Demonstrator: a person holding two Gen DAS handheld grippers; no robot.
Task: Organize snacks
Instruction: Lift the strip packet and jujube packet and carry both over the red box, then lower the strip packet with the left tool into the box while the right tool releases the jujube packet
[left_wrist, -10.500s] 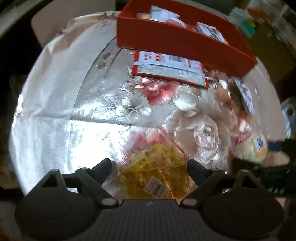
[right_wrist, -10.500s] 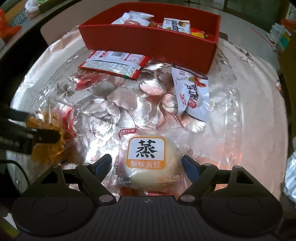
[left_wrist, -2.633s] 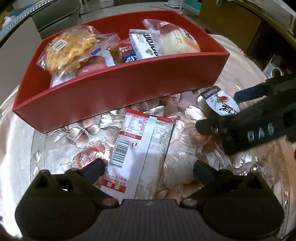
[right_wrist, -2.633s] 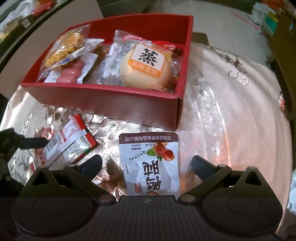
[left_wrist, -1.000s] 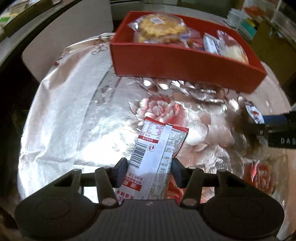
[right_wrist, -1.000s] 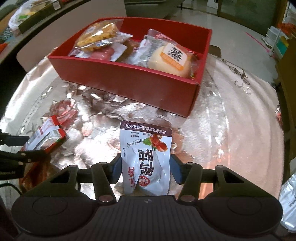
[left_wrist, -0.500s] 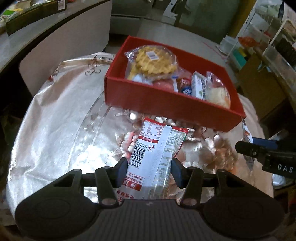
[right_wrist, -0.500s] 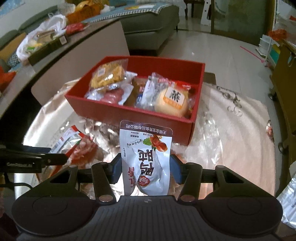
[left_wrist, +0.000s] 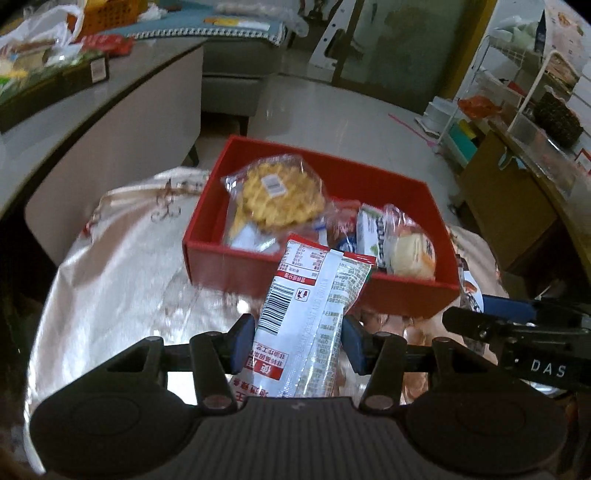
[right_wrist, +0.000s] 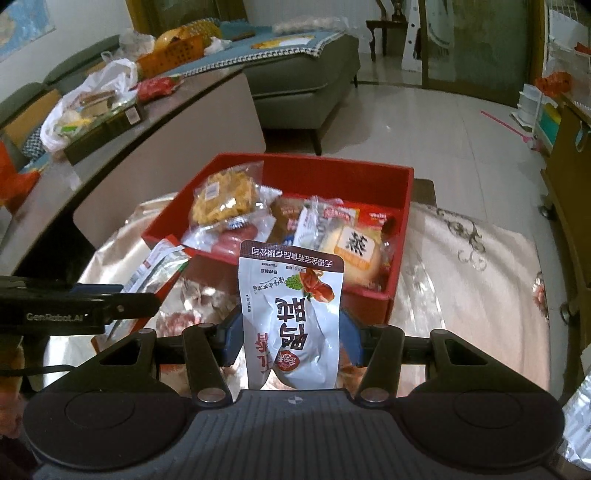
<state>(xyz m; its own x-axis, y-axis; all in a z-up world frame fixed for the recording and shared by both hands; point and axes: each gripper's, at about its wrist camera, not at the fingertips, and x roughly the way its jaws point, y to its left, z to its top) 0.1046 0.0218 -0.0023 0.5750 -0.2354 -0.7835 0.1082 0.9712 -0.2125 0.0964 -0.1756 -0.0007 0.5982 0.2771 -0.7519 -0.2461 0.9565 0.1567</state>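
In my left gripper (left_wrist: 298, 341) I hold the red and white packet (left_wrist: 308, 317) with the barcode; the blue pads (left_wrist: 243, 338) press it from both sides, and it stands up in the lower centre of the left wrist frame. Its top edge covers part of the front wall of the red box (left_wrist: 236, 264), which sits in the middle of the frame on the shiny flowered tablecloth (left_wrist: 122, 266).

Inside the box I see a bag of yellow waffles (left_wrist: 279, 201) on the left side and a round pale cake (left_wrist: 413, 254) in a clear wrapper on the right side, with some other small packets between them that I cannot read.

My right gripper (right_wrist: 291, 339) is closed around the white pouch (right_wrist: 291, 317) with a brown top band and red fruit picture. The pouch is upright in the lower centre of the right wrist frame, in front of the near wall of the box. In this frame the left gripper with its packet comes in at the middle left edge, just beside the left corner of the box. In the left wrist frame the right gripper shows at the lower right edge.

At the upper left of both frames there is a grey counter (right_wrist: 155, 122) with bags and boxes on it.
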